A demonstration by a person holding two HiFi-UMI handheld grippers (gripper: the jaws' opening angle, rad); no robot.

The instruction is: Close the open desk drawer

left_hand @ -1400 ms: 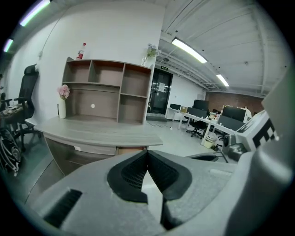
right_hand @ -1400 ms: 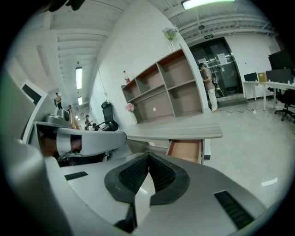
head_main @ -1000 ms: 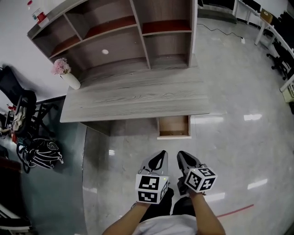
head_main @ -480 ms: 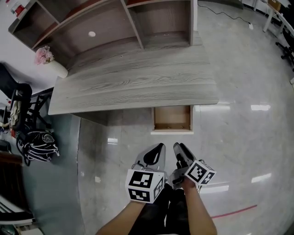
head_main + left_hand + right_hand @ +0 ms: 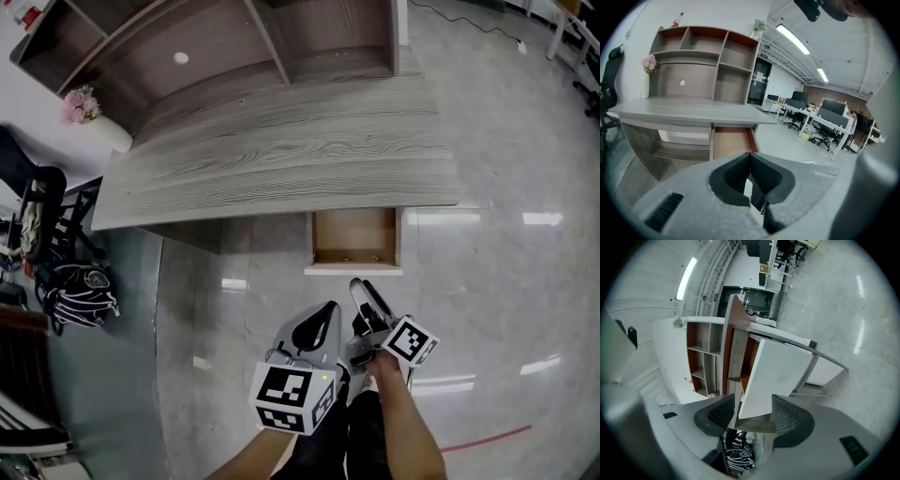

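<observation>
The grey wood desk [image 5: 281,150] has one drawer [image 5: 354,239] pulled out, its brown inside bare and its white front [image 5: 353,271] facing me. In the head view my right gripper [image 5: 361,287] hovers just short of that front, rolled on its side, with its jaws opening and nothing between them. My left gripper [image 5: 324,315] sits a little nearer me and to the left. In the right gripper view the white drawer front [image 5: 773,376] shows beyond the right gripper [image 5: 750,411]. The left gripper [image 5: 750,157] is shut and empty, with the drawer [image 5: 731,143] ahead of it.
A shelf unit [image 5: 234,47] stands on the desk's far side, a white vase of pink flowers [image 5: 94,117] at its left end. A black chair [image 5: 37,216] and backpack [image 5: 80,291] sit left of the desk. Glossy floor [image 5: 506,281] lies to the right.
Both grippers have moved toward the drawer. The right gripper rolled onto its side and its jaws went from shut to wide apart. The desk looks nearer.
</observation>
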